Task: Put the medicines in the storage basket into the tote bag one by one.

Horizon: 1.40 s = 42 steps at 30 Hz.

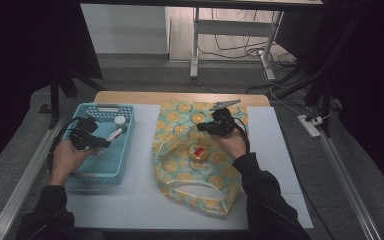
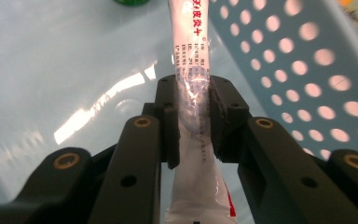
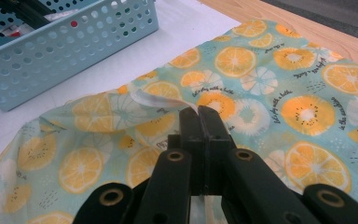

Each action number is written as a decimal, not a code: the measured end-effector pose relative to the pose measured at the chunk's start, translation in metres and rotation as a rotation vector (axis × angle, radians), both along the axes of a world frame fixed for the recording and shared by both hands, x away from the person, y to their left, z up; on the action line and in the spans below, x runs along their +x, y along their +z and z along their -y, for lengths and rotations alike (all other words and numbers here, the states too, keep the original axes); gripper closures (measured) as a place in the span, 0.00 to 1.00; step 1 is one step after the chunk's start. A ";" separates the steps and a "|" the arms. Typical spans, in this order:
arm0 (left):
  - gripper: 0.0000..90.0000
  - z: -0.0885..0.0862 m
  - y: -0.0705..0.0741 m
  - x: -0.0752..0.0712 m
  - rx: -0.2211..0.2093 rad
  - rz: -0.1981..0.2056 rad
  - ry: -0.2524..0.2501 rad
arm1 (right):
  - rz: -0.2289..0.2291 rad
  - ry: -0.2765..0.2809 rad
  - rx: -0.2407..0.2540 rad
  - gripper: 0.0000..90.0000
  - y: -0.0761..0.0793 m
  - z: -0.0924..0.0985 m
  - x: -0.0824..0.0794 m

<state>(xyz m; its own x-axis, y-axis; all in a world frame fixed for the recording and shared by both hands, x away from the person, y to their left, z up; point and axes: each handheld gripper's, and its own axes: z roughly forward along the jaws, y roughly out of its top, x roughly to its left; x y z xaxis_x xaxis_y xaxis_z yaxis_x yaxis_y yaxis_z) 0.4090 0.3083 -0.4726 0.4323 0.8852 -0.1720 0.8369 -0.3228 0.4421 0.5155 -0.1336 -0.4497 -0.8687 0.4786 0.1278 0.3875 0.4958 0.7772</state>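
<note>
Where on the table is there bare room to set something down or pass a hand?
Free patches on the white mat: the strip between the blue basket and the fruit-print bag, the front edge near the person, and the right side beside the bag. It is crowded inside the basket, where the left gripper grips a tube, and over the bag, pinched by the right gripper.

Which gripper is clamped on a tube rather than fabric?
The left gripper, over the blue basket: it pinches the white tube. The right gripper holds the fruit-print bag.
</note>
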 end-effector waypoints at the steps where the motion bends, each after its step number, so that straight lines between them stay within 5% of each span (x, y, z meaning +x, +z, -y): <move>1: 0.84 0.000 0.002 -0.001 -0.011 0.008 -0.005 | 0.000 0.000 0.001 1.00 0.000 0.000 0.000; 10: 0.84 0.016 0.030 -0.015 -0.054 0.080 -0.052 | 0.000 0.001 0.002 1.00 0.001 -0.001 0.000; 25: 0.84 0.063 0.054 -0.024 -0.110 0.119 -0.200 | 0.006 -0.004 0.006 1.00 0.004 0.001 0.001; 42: 0.84 0.137 0.053 -0.020 -0.112 0.115 -0.366 | 0.012 -0.003 0.015 1.00 0.008 0.001 0.001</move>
